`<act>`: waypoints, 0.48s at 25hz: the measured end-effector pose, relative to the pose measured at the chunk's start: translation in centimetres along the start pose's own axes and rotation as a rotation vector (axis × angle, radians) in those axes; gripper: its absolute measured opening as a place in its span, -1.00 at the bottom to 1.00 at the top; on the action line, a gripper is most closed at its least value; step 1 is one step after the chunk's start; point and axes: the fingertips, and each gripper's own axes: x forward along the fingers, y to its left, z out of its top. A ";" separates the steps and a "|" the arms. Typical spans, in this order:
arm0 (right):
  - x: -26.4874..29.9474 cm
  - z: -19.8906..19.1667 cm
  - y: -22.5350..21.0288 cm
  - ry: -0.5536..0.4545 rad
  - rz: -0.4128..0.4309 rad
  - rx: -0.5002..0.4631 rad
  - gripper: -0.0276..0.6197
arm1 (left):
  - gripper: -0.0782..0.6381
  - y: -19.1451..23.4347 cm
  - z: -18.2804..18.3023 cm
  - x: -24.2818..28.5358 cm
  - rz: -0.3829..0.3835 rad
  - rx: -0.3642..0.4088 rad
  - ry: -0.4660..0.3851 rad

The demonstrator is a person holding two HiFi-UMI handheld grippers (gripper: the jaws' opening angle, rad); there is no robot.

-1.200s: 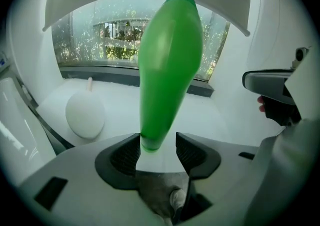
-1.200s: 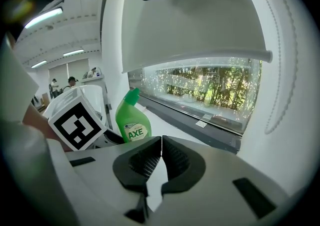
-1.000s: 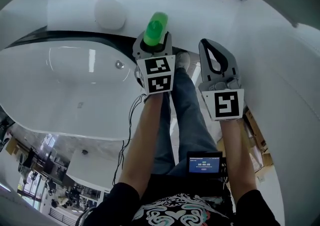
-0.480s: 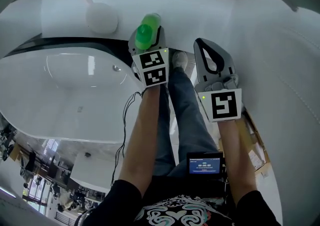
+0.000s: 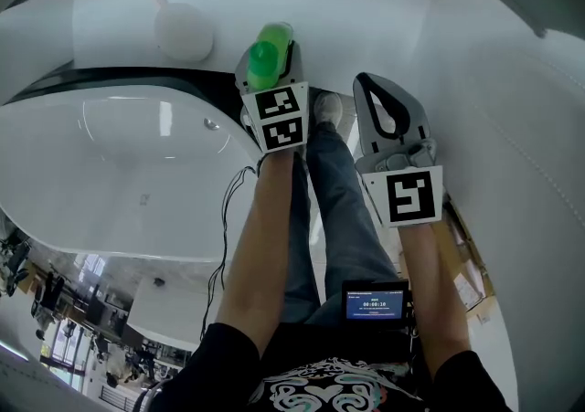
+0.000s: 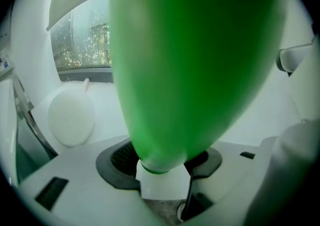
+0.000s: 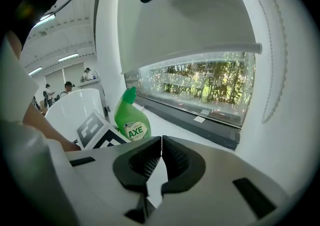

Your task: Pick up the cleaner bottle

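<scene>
A white tub (image 5: 119, 182) stands near a wide window (image 7: 210, 87) showing greenery, its pale blind (image 7: 190, 19) partly lowered, between white walls (image 7: 287, 135).

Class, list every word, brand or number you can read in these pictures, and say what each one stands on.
"AXE": on the label of the green plastic cleaner bottle, right gripper view.
Smaller print above it on that label: too small to read.
Digits on the small dark screen at the person's waist, head view: too small to read.
</scene>
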 end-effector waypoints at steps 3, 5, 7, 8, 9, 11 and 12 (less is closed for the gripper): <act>-0.1 -0.1 0.1 0.002 0.003 0.001 -0.83 | -0.13 -0.4 -0.9 0.8 0.007 -0.012 0.008; -0.1 -0.1 0.1 -0.001 0.002 0.007 -0.83 | -0.14 -0.5 -1.0 1.1 0.009 -0.012 0.012; 0.0 0.0 0.1 0.000 0.002 0.010 -0.83 | -0.15 -0.5 -0.9 1.2 0.007 -0.001 0.003; 0.0 0.0 0.2 0.000 0.003 0.010 -0.83 | -0.16 -0.5 -0.8 1.2 0.004 0.003 -0.007; 0.0 0.0 0.2 0.001 0.004 0.010 -0.83 | -0.16 -0.5 -0.7 1.2 0.003 0.006 -0.018; 0.1 0.0 0.1 0.004 0.006 0.011 -0.83 | -0.16 -0.5 -0.6 1.4 0.006 0.012 -0.040; 0.0 -0.1 0.1 0.005 0.007 0.011 -0.83 | -0.16 -0.6 -0.5 1.4 0.007 0.016 -0.053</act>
